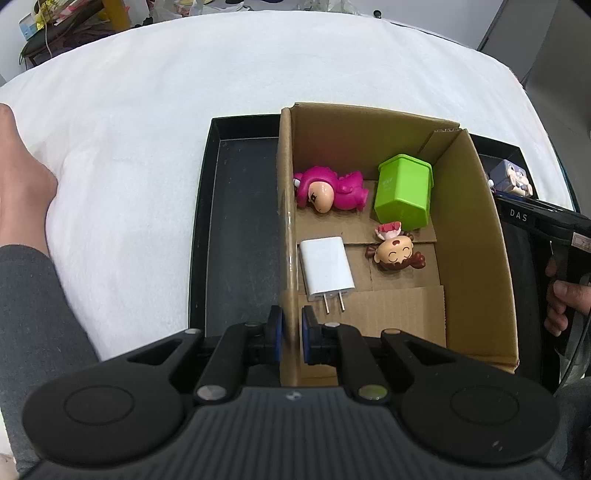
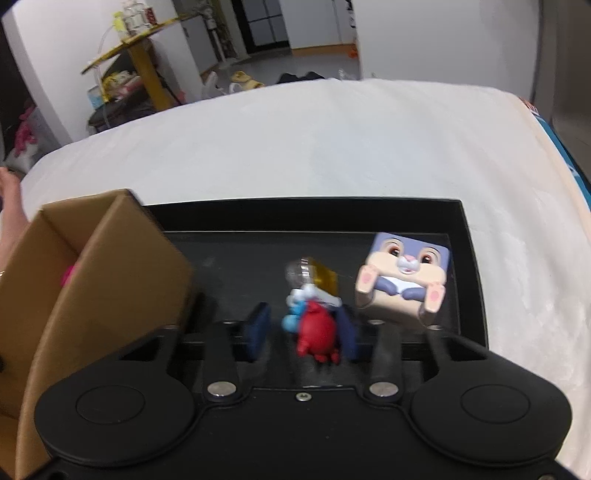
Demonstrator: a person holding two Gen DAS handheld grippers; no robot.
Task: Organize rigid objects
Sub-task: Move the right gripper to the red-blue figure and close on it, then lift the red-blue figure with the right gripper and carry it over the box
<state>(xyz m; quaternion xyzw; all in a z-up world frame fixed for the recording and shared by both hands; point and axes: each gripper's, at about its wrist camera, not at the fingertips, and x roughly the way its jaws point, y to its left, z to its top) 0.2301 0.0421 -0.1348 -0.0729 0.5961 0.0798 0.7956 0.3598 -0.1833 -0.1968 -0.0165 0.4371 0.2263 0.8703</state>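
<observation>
Cardboard box (image 1: 476,236) (four items) pinched by left gripper (image 1: 291,334), right gripper (image 2: 304,332) parted.

A white cloth (image 1: 147,122) covers the table. Beyond its far edge stand a yellow wooden shelf (image 2: 138,55) cluttered with small items, white walls (image 2: 436,33) and a dark doorway (image 2: 264,22).

Cardboard box (image 1: 472,236) w/ toys, bunny cube (image 2: 404,275) on tray
</observation>
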